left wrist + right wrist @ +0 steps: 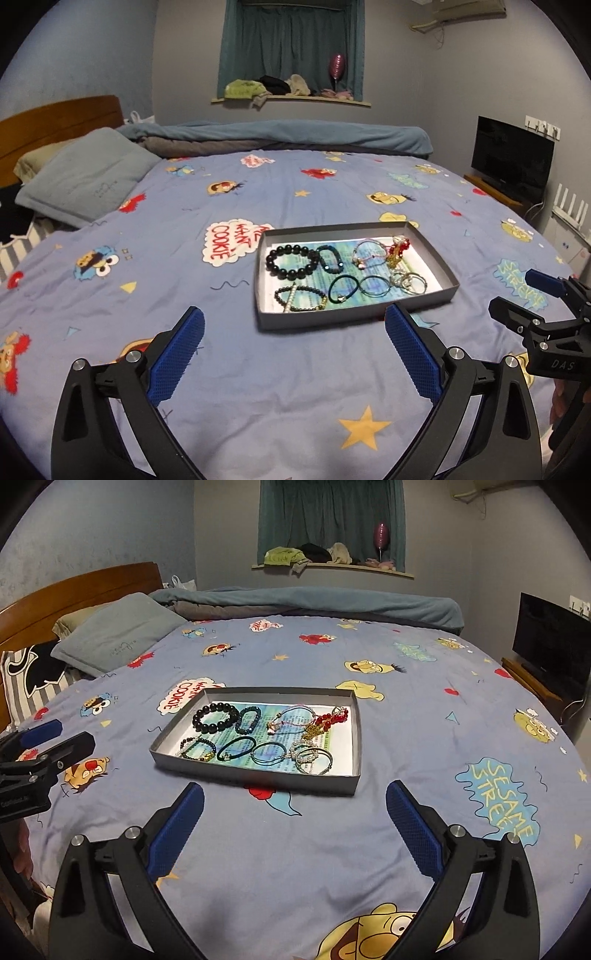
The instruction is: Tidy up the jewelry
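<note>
A shallow grey tray (354, 317) (255, 773) lies on the bed and holds several bracelets and hair ties. Among them are a black bead bracelet (291, 261) (216, 718), a dark teal bead bracelet (330, 259) (248, 720), a red and gold piece (397, 249) (327, 720), a dark hair tie (345, 288) (236, 748) and silver bangles (410, 282) (314, 760). My left gripper (293, 326) is open and empty, just short of the tray's near edge. My right gripper (295, 799) is open and empty, also just short of the tray. Each gripper shows at the edge of the other's view.
The bed has a blue Sesame Street sheet (258, 398) (295, 867). Pillows (88, 177) (118, 638) lie at the left by a wooden headboard. A rolled blue blanket (280, 134) runs along the far side. A television (511, 158) stands at the right.
</note>
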The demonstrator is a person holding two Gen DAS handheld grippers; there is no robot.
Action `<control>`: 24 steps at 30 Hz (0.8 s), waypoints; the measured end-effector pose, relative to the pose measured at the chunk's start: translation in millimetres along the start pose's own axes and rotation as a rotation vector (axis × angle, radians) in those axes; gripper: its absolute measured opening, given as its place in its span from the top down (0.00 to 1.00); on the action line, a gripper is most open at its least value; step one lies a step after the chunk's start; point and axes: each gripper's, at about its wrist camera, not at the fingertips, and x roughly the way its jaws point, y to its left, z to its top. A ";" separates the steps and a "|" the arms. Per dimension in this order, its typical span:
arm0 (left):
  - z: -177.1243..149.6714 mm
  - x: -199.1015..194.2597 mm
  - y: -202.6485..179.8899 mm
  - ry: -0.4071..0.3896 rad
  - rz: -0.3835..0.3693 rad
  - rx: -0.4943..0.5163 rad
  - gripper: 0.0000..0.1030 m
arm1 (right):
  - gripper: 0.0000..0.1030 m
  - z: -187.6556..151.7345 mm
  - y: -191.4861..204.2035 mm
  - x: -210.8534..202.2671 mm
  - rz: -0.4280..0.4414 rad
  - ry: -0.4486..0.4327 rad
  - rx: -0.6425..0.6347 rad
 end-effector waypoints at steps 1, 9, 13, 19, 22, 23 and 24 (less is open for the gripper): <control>-1.0 1.1 -0.6 0.002 0.001 0.002 0.06 | 0.05 -0.3 -0.8 1.9 -0.002 0.000 0.003; -3.0 6.5 -1.6 0.016 -0.003 0.012 0.06 | 0.05 -1.4 -3.8 7.7 -0.002 0.005 0.011; -2.9 6.4 -1.8 0.016 -0.004 0.010 0.06 | 0.05 -1.5 -3.5 8.4 -0.002 0.004 0.010; -3.4 6.1 -2.4 0.014 -0.006 0.011 0.06 | 0.05 -1.6 -3.2 8.5 -0.001 0.003 0.011; -3.3 6.0 -2.7 0.014 -0.008 0.011 0.06 | 0.05 -1.2 -3.1 8.0 -0.001 0.004 0.008; -3.4 5.9 -3.1 0.014 -0.008 0.012 0.06 | 0.05 -1.1 -2.9 8.1 -0.001 0.004 0.008; -3.4 6.2 -3.1 0.016 -0.009 0.013 0.06 | 0.05 -0.9 -2.7 7.9 0.000 0.003 0.008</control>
